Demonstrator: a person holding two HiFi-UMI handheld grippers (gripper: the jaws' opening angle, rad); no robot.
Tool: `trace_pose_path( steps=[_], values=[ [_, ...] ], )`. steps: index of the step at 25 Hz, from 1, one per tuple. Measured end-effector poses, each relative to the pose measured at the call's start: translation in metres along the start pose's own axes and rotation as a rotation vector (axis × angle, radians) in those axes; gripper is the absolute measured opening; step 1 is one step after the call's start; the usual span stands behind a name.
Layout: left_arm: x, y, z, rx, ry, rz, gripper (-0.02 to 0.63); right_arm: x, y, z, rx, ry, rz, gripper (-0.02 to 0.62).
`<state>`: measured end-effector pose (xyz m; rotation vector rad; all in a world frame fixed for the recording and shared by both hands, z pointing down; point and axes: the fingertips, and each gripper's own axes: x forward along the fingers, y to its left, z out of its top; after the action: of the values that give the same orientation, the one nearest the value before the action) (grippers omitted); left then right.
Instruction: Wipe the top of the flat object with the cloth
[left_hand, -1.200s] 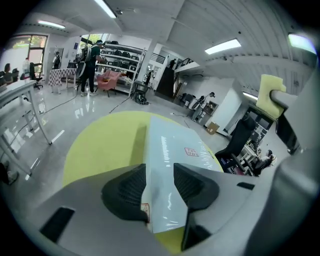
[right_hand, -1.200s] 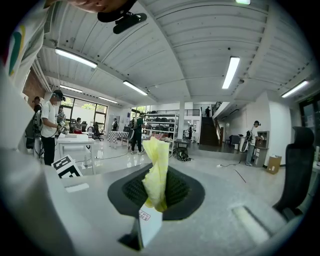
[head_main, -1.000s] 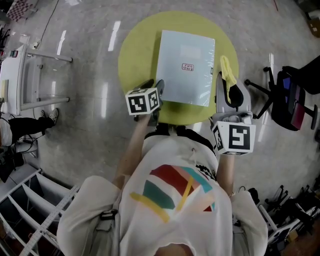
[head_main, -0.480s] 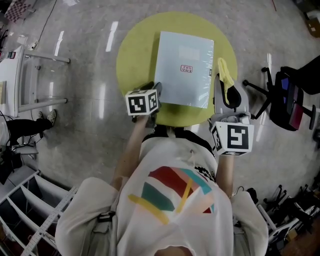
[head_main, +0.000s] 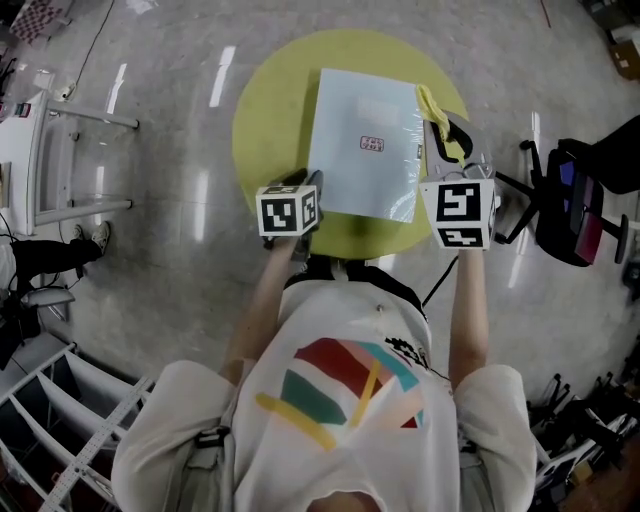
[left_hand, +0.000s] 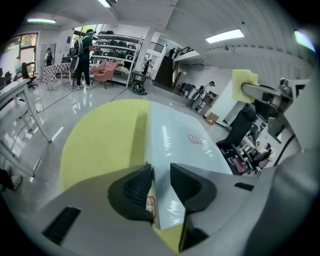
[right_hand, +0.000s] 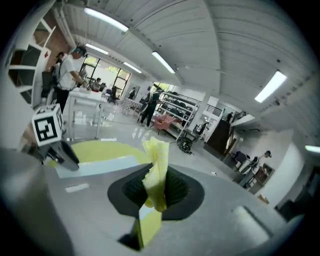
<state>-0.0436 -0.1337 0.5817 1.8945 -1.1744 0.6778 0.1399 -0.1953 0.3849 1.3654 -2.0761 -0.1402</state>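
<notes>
A pale blue flat object (head_main: 365, 140) with a small red label lies on a round yellow table (head_main: 270, 110). My left gripper (head_main: 312, 187) is at its near left corner, and its jaws are shut on that edge (left_hand: 161, 185), one pad on the side and one on the top face (left_hand: 180, 140). My right gripper (head_main: 441, 132) is shut on a yellow cloth (head_main: 429, 104) at the object's far right edge, with the cloth just over the rim. In the right gripper view the cloth (right_hand: 156, 170) stands up, pinched between the pads.
A black office chair (head_main: 575, 195) stands right of the table. A white rack (head_main: 40, 150) stands at the left, and more white shelving (head_main: 60, 420) sits at the bottom left. People and shelves (left_hand: 82, 50) are far off across the glossy floor.
My right gripper has carried the cloth forward and to the left, from beside the table to the object's far right edge. My left gripper has closed on the near left corner.
</notes>
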Motion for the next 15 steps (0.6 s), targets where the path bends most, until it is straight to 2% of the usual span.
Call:
trace_pose_path(
  steps=[8,11,15],
  values=[
    [0.001,-0.001,-0.001,0.015,0.013,0.005,0.124,0.112,-0.01,-0.069,-0.43,0.317,0.166,0.028],
    [0.002,-0.002,-0.002,0.015,0.027,0.002,0.123,0.139,-0.01,-0.094,-0.52,0.411,0.21,0.027],
    [0.002,-0.002,-0.001,0.02,0.027,0.005,0.123,0.165,-0.003,-0.108,-0.589,0.475,0.275,0.026]
  ],
)
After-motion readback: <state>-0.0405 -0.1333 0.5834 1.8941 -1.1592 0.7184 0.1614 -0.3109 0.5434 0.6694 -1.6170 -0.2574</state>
